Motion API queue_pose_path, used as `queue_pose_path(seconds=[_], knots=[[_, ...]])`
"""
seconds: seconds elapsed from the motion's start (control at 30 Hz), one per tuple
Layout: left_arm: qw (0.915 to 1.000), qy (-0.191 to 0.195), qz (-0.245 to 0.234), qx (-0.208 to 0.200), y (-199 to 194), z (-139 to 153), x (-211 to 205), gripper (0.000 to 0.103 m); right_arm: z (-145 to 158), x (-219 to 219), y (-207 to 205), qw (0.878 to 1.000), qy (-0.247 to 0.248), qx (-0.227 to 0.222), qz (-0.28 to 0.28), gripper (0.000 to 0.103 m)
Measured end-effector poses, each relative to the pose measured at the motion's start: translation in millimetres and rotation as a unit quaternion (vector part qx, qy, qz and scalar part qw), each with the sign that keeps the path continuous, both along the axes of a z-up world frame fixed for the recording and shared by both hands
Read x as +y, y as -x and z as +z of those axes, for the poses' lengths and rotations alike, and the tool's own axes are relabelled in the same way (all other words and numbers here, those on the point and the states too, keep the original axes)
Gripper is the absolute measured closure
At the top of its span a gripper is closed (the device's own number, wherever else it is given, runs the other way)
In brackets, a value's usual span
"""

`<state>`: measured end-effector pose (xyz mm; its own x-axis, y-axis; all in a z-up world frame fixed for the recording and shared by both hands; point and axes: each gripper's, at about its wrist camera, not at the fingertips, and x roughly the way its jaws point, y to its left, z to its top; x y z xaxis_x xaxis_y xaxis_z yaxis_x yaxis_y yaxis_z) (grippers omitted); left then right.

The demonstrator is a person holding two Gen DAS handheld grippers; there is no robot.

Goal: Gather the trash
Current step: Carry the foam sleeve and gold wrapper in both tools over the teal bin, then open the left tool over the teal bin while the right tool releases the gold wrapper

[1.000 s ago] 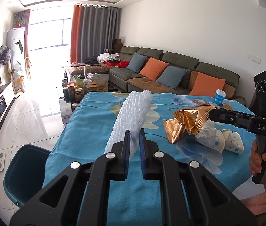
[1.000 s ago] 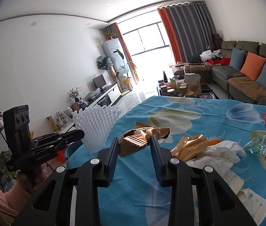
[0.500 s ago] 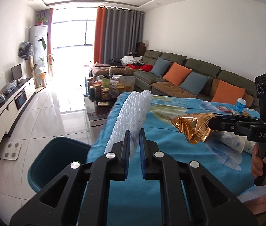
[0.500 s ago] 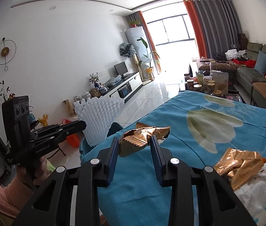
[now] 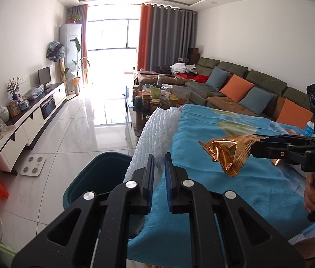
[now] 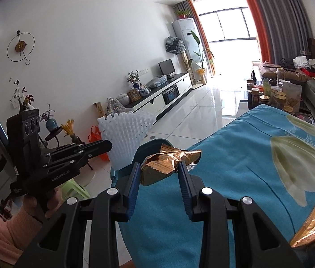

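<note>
Tongs: two (image 5: 158,167) (image 6: 159,172); bin (image 5: 103,174): one

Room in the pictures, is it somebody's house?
Most likely yes, a living room at home: a long sofa with cushions, a small screen on a low cabinet, and curtains by a big window.

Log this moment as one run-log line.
left gripper: shut on white foam net | right gripper: shut on gold wrapper | teal bin: beside table edge, under the net | stage: carrying trash to bin
</note>
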<state>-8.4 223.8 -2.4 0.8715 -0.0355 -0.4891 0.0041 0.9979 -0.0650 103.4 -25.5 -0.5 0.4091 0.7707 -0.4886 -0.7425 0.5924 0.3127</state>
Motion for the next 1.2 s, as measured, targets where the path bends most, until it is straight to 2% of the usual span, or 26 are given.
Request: queue_pose_path(seconds=[0.43,1.2], knots=[[0.9986,0.009,0.038,0.037,-14,-27,36,0.093,-6,53,-24,0.999,0.015,0.018,0.040,0.070],[0.9912,0.038,0.085,0.094,-47,-71,69,0.093,-35,134,-51,0.993,0.087,0.042,0.073,0.069]])
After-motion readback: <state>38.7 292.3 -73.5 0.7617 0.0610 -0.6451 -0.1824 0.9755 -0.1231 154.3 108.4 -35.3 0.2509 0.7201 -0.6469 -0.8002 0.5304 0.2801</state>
